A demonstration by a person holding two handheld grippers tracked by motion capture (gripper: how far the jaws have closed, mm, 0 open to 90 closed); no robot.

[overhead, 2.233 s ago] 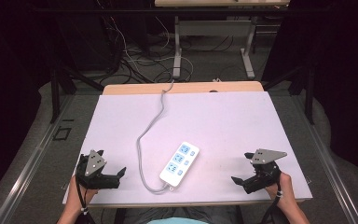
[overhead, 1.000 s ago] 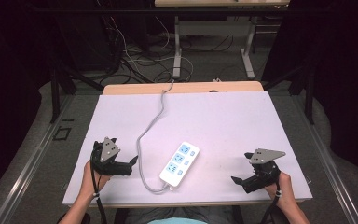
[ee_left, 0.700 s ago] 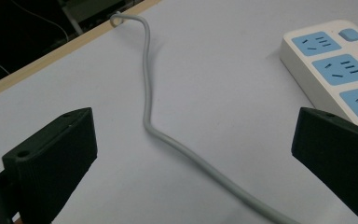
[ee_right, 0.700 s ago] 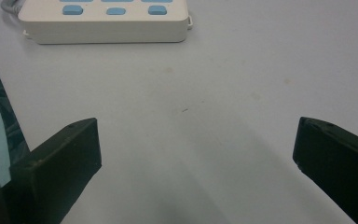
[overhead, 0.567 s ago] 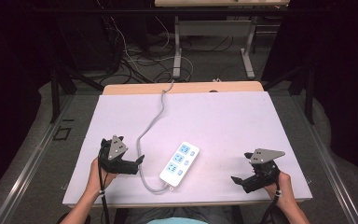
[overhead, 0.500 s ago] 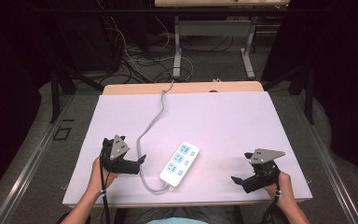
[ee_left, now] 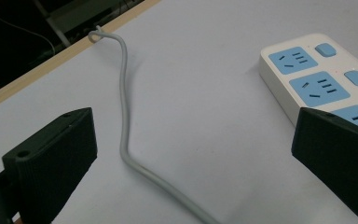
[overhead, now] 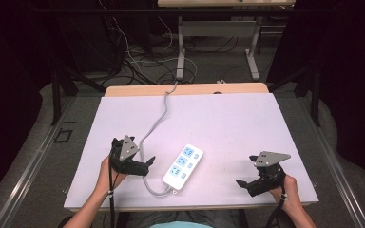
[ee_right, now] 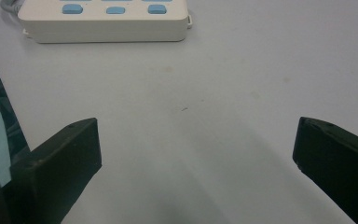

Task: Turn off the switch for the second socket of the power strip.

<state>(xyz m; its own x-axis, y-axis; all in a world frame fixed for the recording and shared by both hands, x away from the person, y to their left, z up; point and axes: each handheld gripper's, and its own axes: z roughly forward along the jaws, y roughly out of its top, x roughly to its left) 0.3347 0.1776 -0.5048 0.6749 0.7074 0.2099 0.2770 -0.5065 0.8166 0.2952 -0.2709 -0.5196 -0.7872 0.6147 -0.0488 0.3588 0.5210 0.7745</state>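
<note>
Power strip (overhead: 183,166) lies low and centre in the high view on the white bench (overhead: 228,123), its long axis slanting from lower left to upper right. My left tool (overhead: 146,166) is the nearer one, just left of the strip with both jaws spread wide and holding nothing; the grey cord (ee_left: 124,116) runs between them in the left gripper view, and the strip's near end sits at the right jaw. Whether that jaw touches it I can't quite tell. My right tool (overhead: 241,183) rests well apart at lower right, equally wide and empty.
</note>
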